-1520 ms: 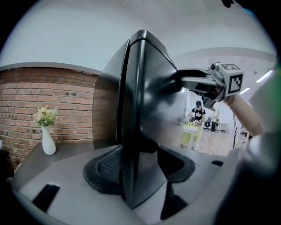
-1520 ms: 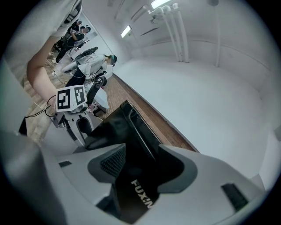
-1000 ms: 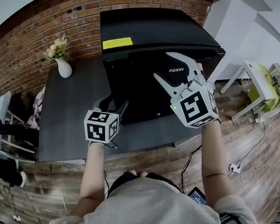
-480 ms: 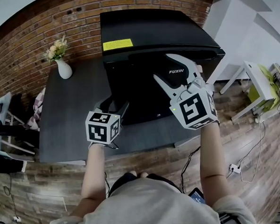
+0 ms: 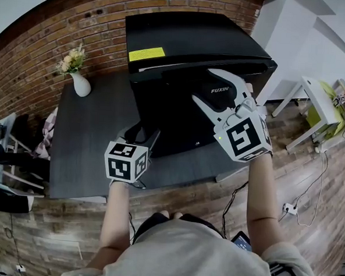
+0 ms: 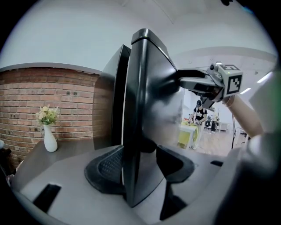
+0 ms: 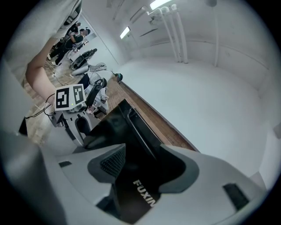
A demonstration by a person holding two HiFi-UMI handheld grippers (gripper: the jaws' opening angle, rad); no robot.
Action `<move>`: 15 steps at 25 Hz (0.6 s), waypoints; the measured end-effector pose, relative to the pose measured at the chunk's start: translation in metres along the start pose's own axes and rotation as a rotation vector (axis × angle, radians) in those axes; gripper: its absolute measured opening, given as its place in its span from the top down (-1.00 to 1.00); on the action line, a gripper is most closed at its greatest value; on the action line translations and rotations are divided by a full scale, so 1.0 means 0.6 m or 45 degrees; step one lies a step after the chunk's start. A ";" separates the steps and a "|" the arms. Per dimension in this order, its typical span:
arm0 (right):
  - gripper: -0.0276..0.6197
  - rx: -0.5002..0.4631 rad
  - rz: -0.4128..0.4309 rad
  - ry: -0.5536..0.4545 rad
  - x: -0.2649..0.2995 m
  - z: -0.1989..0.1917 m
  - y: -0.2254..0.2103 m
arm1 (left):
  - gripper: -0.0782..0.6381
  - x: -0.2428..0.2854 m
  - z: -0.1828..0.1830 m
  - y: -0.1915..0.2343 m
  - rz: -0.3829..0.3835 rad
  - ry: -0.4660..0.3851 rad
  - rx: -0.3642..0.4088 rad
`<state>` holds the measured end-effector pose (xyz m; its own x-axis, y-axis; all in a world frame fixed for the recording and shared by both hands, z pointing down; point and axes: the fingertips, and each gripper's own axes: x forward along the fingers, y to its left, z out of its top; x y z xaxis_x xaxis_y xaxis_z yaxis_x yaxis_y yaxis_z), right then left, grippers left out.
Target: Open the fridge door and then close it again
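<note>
Head view: fridge door [image 5: 168, 108] upright, facing the person.

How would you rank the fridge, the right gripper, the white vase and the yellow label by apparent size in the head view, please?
1. fridge, largest by far.
2. right gripper, though nearness to the camera inflates it.
3. yellow label and white vase: too alike to rank.

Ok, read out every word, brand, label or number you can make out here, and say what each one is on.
"FUXIN": white brand name on the fridge door.
The yellow label on top of the fridge: its print is too small to read.
Nothing else carries readable text.
</note>
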<state>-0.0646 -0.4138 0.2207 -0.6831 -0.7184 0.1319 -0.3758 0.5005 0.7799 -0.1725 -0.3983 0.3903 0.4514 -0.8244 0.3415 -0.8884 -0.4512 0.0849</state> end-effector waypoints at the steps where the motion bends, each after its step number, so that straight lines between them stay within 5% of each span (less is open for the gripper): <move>1: 0.19 0.002 -0.002 -0.005 -0.003 0.000 0.000 | 0.13 -0.002 -0.001 -0.002 -0.009 -0.005 -0.011; 12: 0.24 0.088 -0.147 0.013 -0.039 -0.006 -0.003 | 0.14 -0.021 -0.009 -0.019 -0.105 -0.003 0.049; 15: 0.39 0.154 -0.171 0.006 -0.051 -0.006 0.006 | 0.15 -0.026 -0.012 -0.021 -0.134 -0.017 0.074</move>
<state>-0.0428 -0.3916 0.2215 -0.6192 -0.7845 0.0347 -0.5362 0.4546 0.7112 -0.1687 -0.3772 0.3905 0.5432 -0.7758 0.3210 -0.8299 -0.5542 0.0648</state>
